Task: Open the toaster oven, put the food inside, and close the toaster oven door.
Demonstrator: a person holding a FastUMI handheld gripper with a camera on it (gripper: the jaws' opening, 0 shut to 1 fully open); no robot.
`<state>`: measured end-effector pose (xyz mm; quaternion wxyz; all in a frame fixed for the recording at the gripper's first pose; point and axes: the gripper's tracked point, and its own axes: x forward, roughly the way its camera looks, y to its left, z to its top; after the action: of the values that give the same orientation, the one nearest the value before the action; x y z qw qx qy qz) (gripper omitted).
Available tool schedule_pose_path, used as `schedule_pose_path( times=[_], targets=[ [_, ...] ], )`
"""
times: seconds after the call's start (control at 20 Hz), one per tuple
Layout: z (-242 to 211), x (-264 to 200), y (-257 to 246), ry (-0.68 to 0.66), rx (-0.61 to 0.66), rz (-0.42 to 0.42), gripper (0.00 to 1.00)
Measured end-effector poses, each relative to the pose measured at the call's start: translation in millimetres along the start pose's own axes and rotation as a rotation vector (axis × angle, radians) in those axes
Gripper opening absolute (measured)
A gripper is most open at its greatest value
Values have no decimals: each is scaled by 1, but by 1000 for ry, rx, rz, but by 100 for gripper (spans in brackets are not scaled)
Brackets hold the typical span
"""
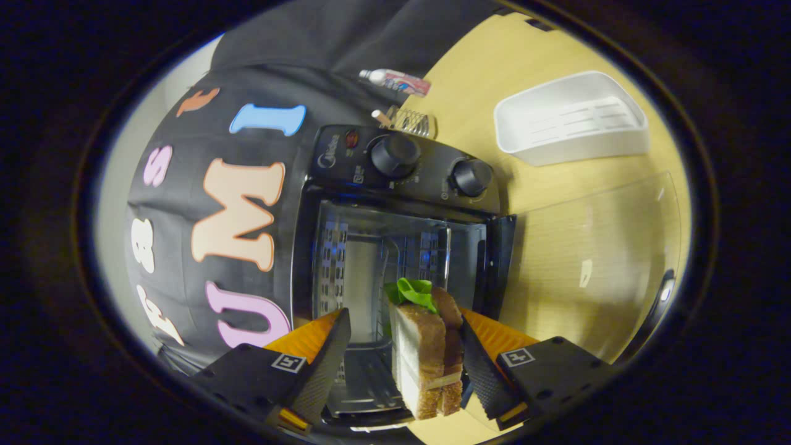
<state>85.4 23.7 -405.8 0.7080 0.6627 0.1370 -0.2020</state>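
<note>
- Toaster oven [395, 204]: lies rotated in this view, door [593, 259] swung fully open toward 3 o'clock over the tabletop [488, 80]. A logo sits on the control panel beside the two knobs [395, 154]; its lettering is too small to read.
- Cavity: wire rack [364, 371] visible inside, directly ahead of the gripper [401, 346].
- Gripper: fingers are set apart by more than the width of the sandwich [426, 352]. The right finger [482, 371] lies against the sandwich's side; the left finger [324, 358] stands off it with a clear gap. Whether both fingers press on it cannot be told.
- Each finger mount carries a square marker tag [288, 363].
- Sandwich: upright between the fingers, green leaf [411, 292] at its far end, positioned at the mouth of the oven cavity.
- At 1 o'clock from the oven: white plastic tray [571, 117] on the tabletop.
- At 12 o'clock, beyond the oven: a tube [395, 80] with a printed label, not legible, and a small wire holder [411, 122].
</note>
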Motion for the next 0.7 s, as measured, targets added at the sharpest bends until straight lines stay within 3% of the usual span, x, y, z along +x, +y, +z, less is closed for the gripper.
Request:
schedule_pose_path(
  times=[0.2, 0.35, 0.55, 0.7],
  targets=[
    [1, -11, 7, -42, -45, 5, 97],
    [1, -22, 14, -48, -10, 64, 98],
    [-10, -37, 17, -15, -118, 95, 98],
    [-15, -41, 12, 5, -171, 99, 69]
  ],
)
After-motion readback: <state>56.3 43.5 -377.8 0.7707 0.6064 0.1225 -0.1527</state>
